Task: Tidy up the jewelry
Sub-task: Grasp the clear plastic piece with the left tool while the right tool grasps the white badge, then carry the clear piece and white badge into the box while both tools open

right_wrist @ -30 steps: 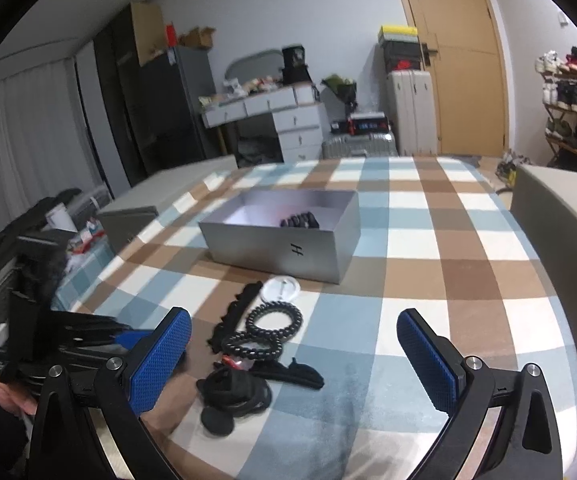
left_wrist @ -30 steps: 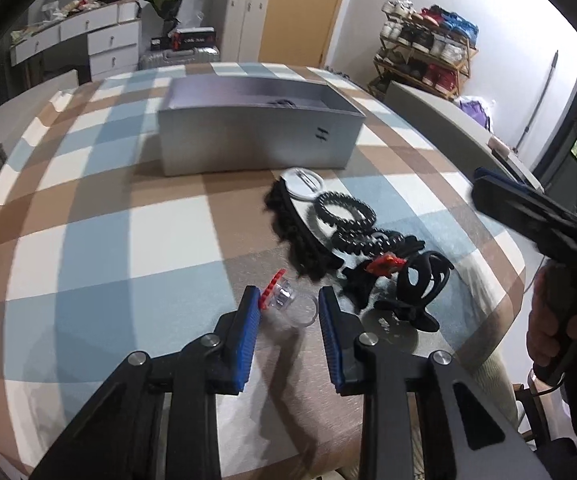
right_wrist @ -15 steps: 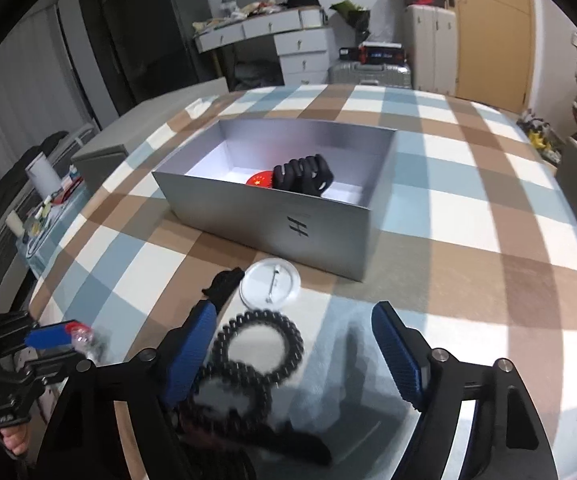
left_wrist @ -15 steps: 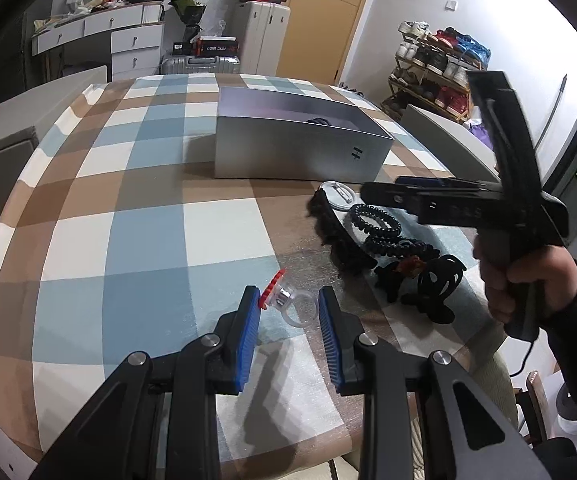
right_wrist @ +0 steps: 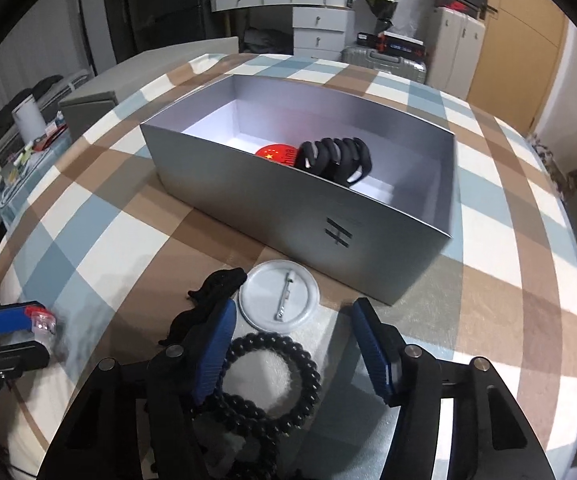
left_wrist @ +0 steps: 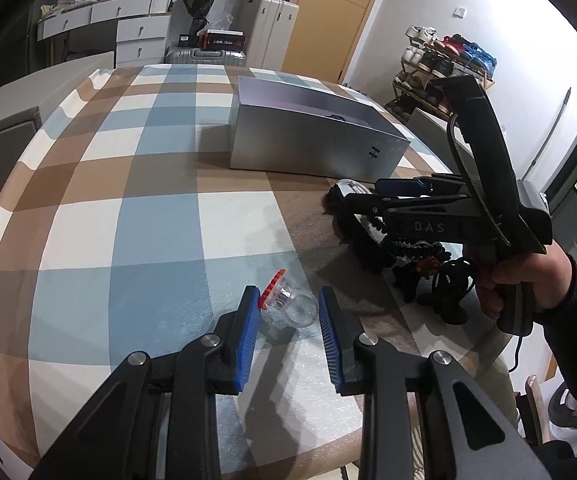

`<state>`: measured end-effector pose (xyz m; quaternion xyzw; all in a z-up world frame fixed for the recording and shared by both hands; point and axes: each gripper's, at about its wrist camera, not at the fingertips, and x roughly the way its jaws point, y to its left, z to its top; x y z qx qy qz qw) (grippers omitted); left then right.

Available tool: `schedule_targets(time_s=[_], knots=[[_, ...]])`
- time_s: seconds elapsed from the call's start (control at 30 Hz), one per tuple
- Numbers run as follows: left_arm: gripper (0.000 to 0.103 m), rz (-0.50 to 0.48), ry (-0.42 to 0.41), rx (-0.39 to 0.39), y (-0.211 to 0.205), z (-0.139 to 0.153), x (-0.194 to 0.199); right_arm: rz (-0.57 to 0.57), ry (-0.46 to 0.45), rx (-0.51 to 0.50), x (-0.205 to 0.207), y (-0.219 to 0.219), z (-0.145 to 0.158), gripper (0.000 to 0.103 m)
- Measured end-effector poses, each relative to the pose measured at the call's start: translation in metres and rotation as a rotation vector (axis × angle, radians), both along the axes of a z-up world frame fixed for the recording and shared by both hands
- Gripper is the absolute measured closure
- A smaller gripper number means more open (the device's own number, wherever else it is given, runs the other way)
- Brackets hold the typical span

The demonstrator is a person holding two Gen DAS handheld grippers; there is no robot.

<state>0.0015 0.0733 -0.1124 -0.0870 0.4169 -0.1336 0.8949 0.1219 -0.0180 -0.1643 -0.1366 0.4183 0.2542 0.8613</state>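
Observation:
My left gripper (left_wrist: pixel 288 312) is open, its blue pads on either side of a clear plastic ring with a red top (left_wrist: pixel 288 303) that lies on the checked tablecloth. My right gripper (right_wrist: pixel 292 344) is open and empty above a black bead bracelet (right_wrist: pixel 272 376), just short of a white pin badge (right_wrist: pixel 278 302) lying face down. A silver box (right_wrist: pixel 288 196) stands behind it, holding a black claw clip (right_wrist: pixel 334 158) and a red badge (right_wrist: pixel 274 152). In the left wrist view the right gripper (left_wrist: pixel 372 192) hovers over a heap of black hair accessories (left_wrist: pixel 416 264).
A black fuzzy hair piece (right_wrist: pixel 212 292) lies left of the white badge. The table's front edge is close below both grippers. A grey chest (right_wrist: pixel 88 96) stands beyond the table's left side, and drawers, suitcases and a shoe rack (left_wrist: pixel 444 64) line the room behind.
My right gripper has moved forward and down over the bracelets toward the white badge. My left gripper stays around the clear ring, open as before.

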Motion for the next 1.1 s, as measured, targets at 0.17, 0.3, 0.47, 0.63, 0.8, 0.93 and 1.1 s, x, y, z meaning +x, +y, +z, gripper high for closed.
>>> schedule_targets(time_s=[0.17, 0.3, 0.47, 0.63, 0.8, 0.93, 1.1], knots=[[0.079, -0.002, -0.002, 0.002, 0.000, 0.000, -0.003, 0.031, -0.015, -0.014, -0.001, 0.009, 0.001, 0.062], [0.079, 0.001, -0.002, 0.001, 0.001, 0.001, -0.004, 0.037, -0.006, 0.000, 0.000, 0.008, 0.001, 0.063], [0.079, 0.008, -0.006, 0.009, 0.002, 0.003, -0.006, 0.046, -0.022, 0.046, -0.007, 0.000, 0.005, 0.063], [0.079, 0.011, -0.011, 0.017, 0.000, 0.008, -0.006, 0.068, -0.071, 0.125, -0.026, -0.012, 0.021, 0.063], [0.079, 0.002, -0.026, 0.032, -0.005, 0.015, -0.005, 0.076, -0.113, 0.188, -0.043, -0.024, 0.035, 0.063], [0.079, 0.001, -0.036, 0.047, -0.010, 0.020, -0.002, 0.062, -0.102, 0.264, -0.048, -0.036, 0.042, 0.063], [0.079, 0.000, -0.048, 0.068, -0.015, 0.029, 0.005, 0.065, -0.118, 0.353, -0.055, -0.050, 0.054, 0.063]])
